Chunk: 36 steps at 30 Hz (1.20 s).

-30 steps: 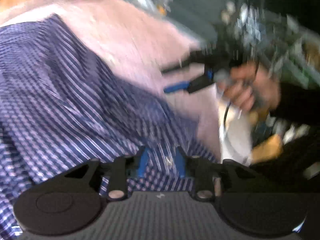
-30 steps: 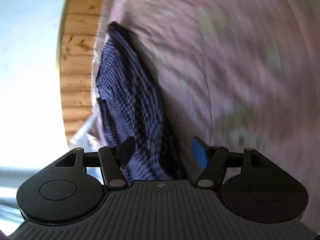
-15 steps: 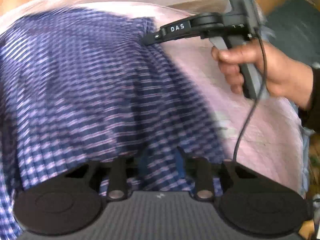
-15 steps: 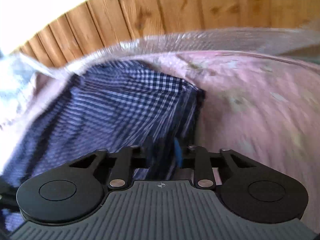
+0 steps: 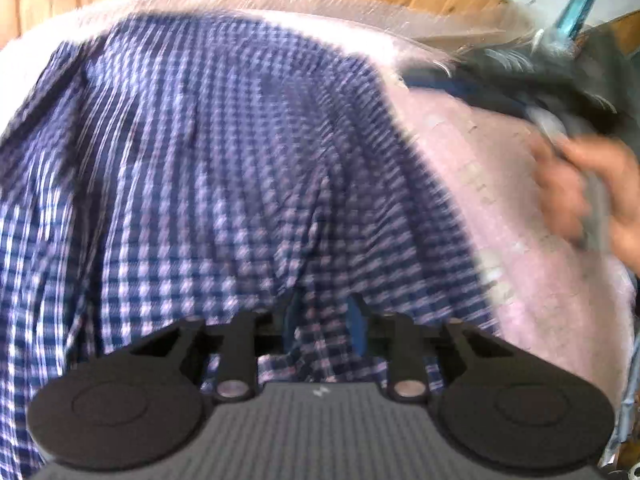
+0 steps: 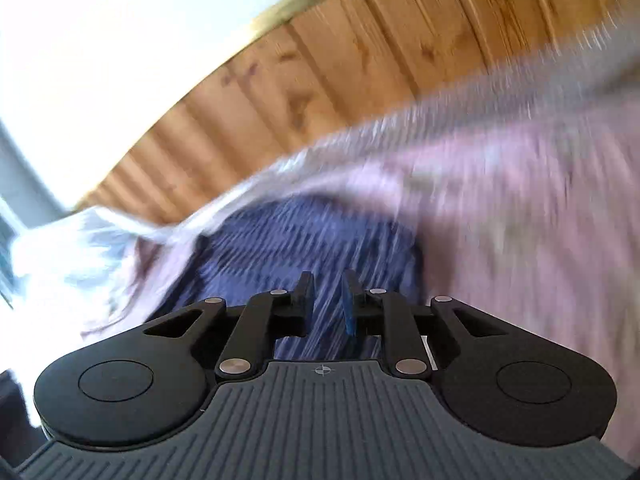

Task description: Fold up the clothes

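A blue and white checked shirt (image 5: 208, 168) lies spread over a pink cover (image 5: 500, 184). My left gripper (image 5: 322, 316) is shut on the shirt's near edge, and checked cloth bunches between its fingers. In the left wrist view my right gripper (image 5: 424, 80) is a dark blur at the shirt's far right corner, held by a hand (image 5: 584, 200). In the right wrist view its tips (image 6: 326, 300) stand close together with the shirt (image 6: 320, 240) filling the narrow gap. Both views are motion-blurred.
A wood-panelled wall (image 6: 320, 80) runs behind the pink cover (image 6: 520, 220). Crinkled clear plastic (image 6: 100, 240) edges the cover on its far side. A teal object (image 5: 576, 4) sticks up at the far right.
My right gripper went from open to shut on the shirt's far corner and is moving fast with it. My left gripper stays shut on the near edge while its view tilts towards the wall.
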Each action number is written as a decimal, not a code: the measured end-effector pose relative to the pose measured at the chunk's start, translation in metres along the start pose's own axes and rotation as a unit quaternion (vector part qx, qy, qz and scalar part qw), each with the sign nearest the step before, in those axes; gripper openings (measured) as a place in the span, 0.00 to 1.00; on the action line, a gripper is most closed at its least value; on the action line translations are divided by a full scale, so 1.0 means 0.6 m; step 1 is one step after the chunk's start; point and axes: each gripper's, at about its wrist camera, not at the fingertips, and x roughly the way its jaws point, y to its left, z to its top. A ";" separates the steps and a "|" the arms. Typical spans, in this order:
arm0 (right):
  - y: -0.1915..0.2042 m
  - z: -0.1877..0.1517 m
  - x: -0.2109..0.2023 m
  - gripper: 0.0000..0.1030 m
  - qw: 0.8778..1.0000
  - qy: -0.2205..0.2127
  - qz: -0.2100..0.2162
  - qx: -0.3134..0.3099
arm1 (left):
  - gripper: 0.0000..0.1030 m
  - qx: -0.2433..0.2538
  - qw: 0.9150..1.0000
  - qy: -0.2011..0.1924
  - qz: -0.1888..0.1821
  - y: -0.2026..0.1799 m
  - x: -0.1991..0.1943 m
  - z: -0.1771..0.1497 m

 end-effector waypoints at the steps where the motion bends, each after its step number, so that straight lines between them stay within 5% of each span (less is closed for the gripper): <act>1: 0.004 -0.037 -0.003 0.25 1.000 0.022 -0.003 0.004 | 0.22 -0.010 1.000 -0.005 -0.007 0.006 -0.004 -0.003; 3: 0.012 -0.110 -0.011 0.27 0.998 0.065 -0.009 0.013 | 0.24 -0.041 0.999 0.000 -0.027 0.019 -0.025 -0.006; 5: 0.034 -0.155 -0.069 0.29 0.998 0.042 -0.023 0.030 | 0.31 -0.037 0.998 -0.015 -0.049 0.030 -0.078 -0.024; 8: 0.075 -0.232 -0.150 0.53 0.997 0.027 -0.035 0.059 | 0.49 -0.024 0.998 -0.038 -0.042 0.068 -0.185 -0.080; 10: 0.111 -0.296 -0.197 0.62 0.995 0.039 -0.032 0.083 | 0.56 -0.040 0.998 -0.040 -0.031 0.120 -0.261 -0.139; 15: 0.201 -0.454 -0.313 0.63 0.987 0.071 -0.023 0.145 | 0.62 -0.146 0.989 -0.012 0.018 0.285 -0.408 -0.322; 20: 0.247 -0.579 -0.343 0.63 0.974 0.078 -0.046 0.210 | 0.63 -0.223 0.974 0.031 -0.033 0.334 -0.415 -0.441; 22: 0.254 -0.595 -0.351 0.64 0.969 0.067 -0.040 0.234 | 0.73 -0.219 0.974 0.017 -0.055 0.320 -0.411 -0.448; 26: 0.271 -0.620 -0.357 0.64 0.960 0.060 -0.026 0.271 | 0.70 -0.230 0.966 0.029 -0.110 0.304 -0.395 -0.457; 29: 0.290 -0.623 -0.346 0.63 0.963 0.080 -0.043 0.255 | 0.65 -0.215 0.971 0.031 -0.104 0.298 -0.393 -0.472; 30: 0.292 -0.626 -0.345 0.61 0.963 0.079 -0.046 0.254 | 0.58 -0.219 0.970 0.028 -0.104 0.300 -0.395 -0.474; 32: 0.297 -0.631 -0.343 0.58 0.963 0.077 -0.053 0.252 | 0.13 -0.231 0.967 0.032 -0.100 0.309 -0.391 -0.472; 33: 0.299 -0.633 -0.342 0.39 0.963 0.075 -0.056 0.251 | 0.05 -0.232 0.966 0.037 -0.106 0.310 -0.390 -0.469; 34: 0.301 -0.636 -0.341 0.02 0.963 0.074 -0.059 0.251 | 0.05 -0.234 0.965 0.041 -0.111 0.312 -0.389 -0.466; 36: 0.313 -0.630 -0.341 0.02 0.967 0.078 -0.065 0.233 | 0.05 -0.227 0.965 0.045 -0.122 0.307 -0.395 -0.452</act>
